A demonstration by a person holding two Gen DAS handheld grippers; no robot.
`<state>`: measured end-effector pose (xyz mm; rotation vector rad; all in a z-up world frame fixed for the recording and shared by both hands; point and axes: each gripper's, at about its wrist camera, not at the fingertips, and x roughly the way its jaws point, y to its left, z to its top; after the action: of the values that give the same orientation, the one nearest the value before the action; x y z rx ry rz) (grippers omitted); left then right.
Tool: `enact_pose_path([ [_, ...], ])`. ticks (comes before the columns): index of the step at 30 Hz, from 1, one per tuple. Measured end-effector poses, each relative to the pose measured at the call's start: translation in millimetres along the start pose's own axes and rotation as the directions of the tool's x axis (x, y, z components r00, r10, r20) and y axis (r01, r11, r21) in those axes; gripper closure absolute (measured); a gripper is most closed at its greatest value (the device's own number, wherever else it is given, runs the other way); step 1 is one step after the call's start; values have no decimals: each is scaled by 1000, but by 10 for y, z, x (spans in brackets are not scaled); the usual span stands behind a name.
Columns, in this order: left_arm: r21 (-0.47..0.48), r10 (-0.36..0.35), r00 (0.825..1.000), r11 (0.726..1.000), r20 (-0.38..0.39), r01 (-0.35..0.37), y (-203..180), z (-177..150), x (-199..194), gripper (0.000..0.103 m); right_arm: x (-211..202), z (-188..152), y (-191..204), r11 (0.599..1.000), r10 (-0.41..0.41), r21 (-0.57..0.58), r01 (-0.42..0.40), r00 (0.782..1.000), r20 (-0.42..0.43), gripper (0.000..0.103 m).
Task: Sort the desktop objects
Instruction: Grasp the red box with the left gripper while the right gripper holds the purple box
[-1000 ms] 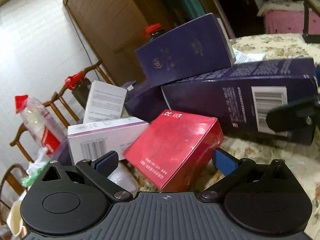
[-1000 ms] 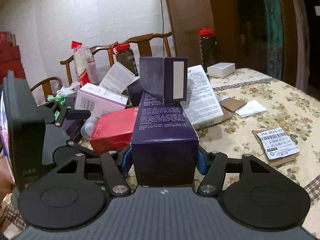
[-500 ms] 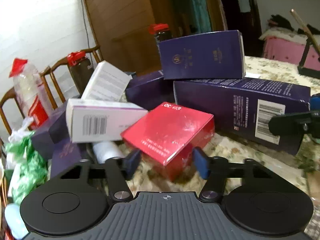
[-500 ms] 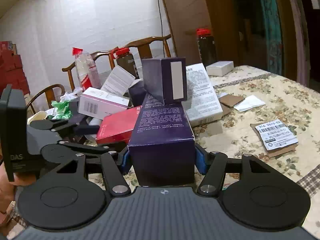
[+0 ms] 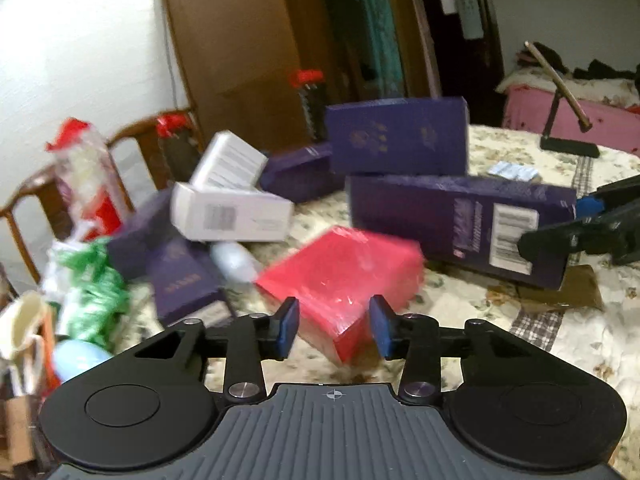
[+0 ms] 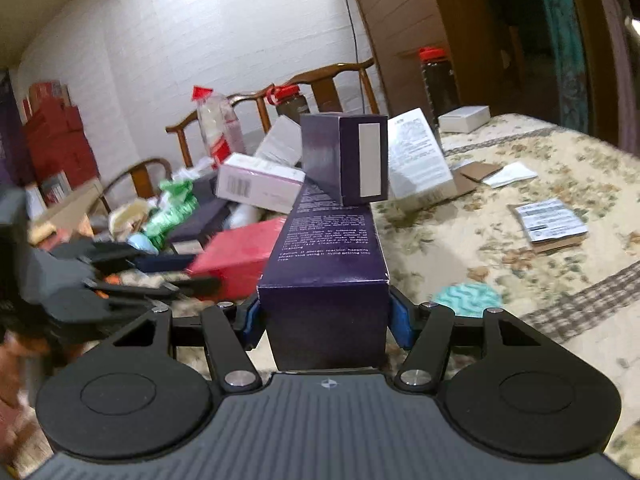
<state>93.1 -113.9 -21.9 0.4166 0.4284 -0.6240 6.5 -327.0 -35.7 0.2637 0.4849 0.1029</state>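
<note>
The left gripper (image 5: pixel 334 326) is closing around the red box's (image 5: pixel 340 268) near corner (pads not quite touching), while the right gripper (image 6: pixel 326 320) clamps the long purple box (image 6: pixel 328 264).

On the table I counted one red box (image 5: pixel 340 272), four purple boxes in the left wrist view, the long one (image 5: pixel 460 224) with a shorter one (image 5: pixel 396 136) on top, one more behind (image 5: pixel 300 172) and a small one in front (image 5: pixel 182 284), and a fifth dark one was too blurred to be sure. There were three white boxes in the right wrist view: one with a barcode (image 6: pixel 260 182), one leaning with print (image 6: pixel 420 164) and a small flat one far back (image 6: pixel 464 118). Two dark jars with red lids (image 6: pixel 434 76) (image 6: pixel 290 98), one clear bottle with a red cap (image 6: pixel 218 124) and two wooden chairs (image 6: pixel 336 80) (image 6: pixel 140 178) were also there.
</note>
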Motion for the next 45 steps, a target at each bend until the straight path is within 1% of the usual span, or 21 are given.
enact_pose_path([
  [1, 9, 14, 1000, 1000, 10, -14, 3, 12, -38, 55, 8, -13, 19, 999, -29, -28, 29, 1000, -4, 37],
  [3, 38, 73, 997, 997, 30, -74, -7, 48, -63, 28, 51, -30, 60, 996, -63, -67, 62, 998, -20, 34],
  [4, 62, 98, 994, 993, 40, -100, -31, 66, -68, 14, 65, -40, 84, 994, -71, -81, 70, 997, -15, 24],
  [7, 128, 105, 993, 986, 56, -111, -81, 105, -11, 7, 104, -60, 189, 981, -129, -142, 130, 992, 20, 8],
  [9, 156, 86, 995, 984, 43, -91, -110, 142, 88, 5, 144, -63, 254, 966, -170, -187, 176, 984, 46, 8],
  [12, 206, 59, 997, 976, 41, -67, -145, 173, 264, 4, 222, -37, 279, 957, -183, -219, 188, 982, 43, 8],
  [16, 250, -33, 999, 968, 33, 23, -134, 233, 408, 0, 302, 7, 265, 952, -195, -235, 199, 980, 39, 8],
  [18, 278, -68, 998, 958, -11, 69, -121, 241, 501, 1, 311, 24, 240, 954, -194, -224, 197, 980, 39, 8],
  [20, 326, -131, 989, 934, -75, 148, -129, 190, 562, 0, 318, 38, 211, 959, -188, -211, 191, 982, 33, 8],
  [21, 348, -134, 987, 924, -86, 156, -145, 156, 576, 1, 318, 45, 195, 963, -178, -201, 180, 984, 26, 8],
  [23, 349, -146, 987, 924, -64, 159, -133, 125, 583, 1, 319, 53, 162, 972, -154, -177, 154, 988, 16, 8],
  [26, 289, -165, 984, 941, -64, 176, -87, 144, 664, 1, 341, 50, 160, 971, -163, -176, 164, 986, 17, 8],
  [29, 258, -140, 990, 956, -27, 142, -104, 133, 700, 7, 408, 38, 186, 965, -178, -197, 175, 984, 4, 8],
  [32, 256, -121, 993, 960, 13, 113, -164, 128, 614, 24, 488, 38, 198, 959, -196, -213, 185, 980, -36, 8],
  [34, 268, -84, 996, 961, 28, 73, -238, 146, 564, 41, 526, 38, 197, 959, -201, -218, 184, 978, -58, 9],
  [35, 270, -68, 997, 961, 33, 57, -278, 158, 533, 44, 551, 42, 194, 958, -201, -220, 182, 977, -68, 10],
  [36, 269, -54, 998, 962, 37, 42, -308, 174, 504, 48, 575, 48, 185, 959, -201, -219, 180, 977, -78, 18],
  [37, 263, -35, 999, 965, 40, 23, -334, 193, 474, 51, 592, 57, 179, 958, -211, -215, 189, 974, -83, 20],
  [40, 232, 10, 999, 973, 45, -20, -373, 223, 399, 55, 604, 60, 227, 947, -239, -240, 214, 968, -78, 25],
  [42, 207, 25, 999, 978, 42, -33, -371, 208, 391, 55, 593, 55, 315, 938, -255, -262, 229, 965, -68, 39],
  [45, 188, 41, 998, 981, 48, -49, -401, 156, 371, 55, 545, 58, 436, 920, -295, -285, 271, 955, -44, 39],
])
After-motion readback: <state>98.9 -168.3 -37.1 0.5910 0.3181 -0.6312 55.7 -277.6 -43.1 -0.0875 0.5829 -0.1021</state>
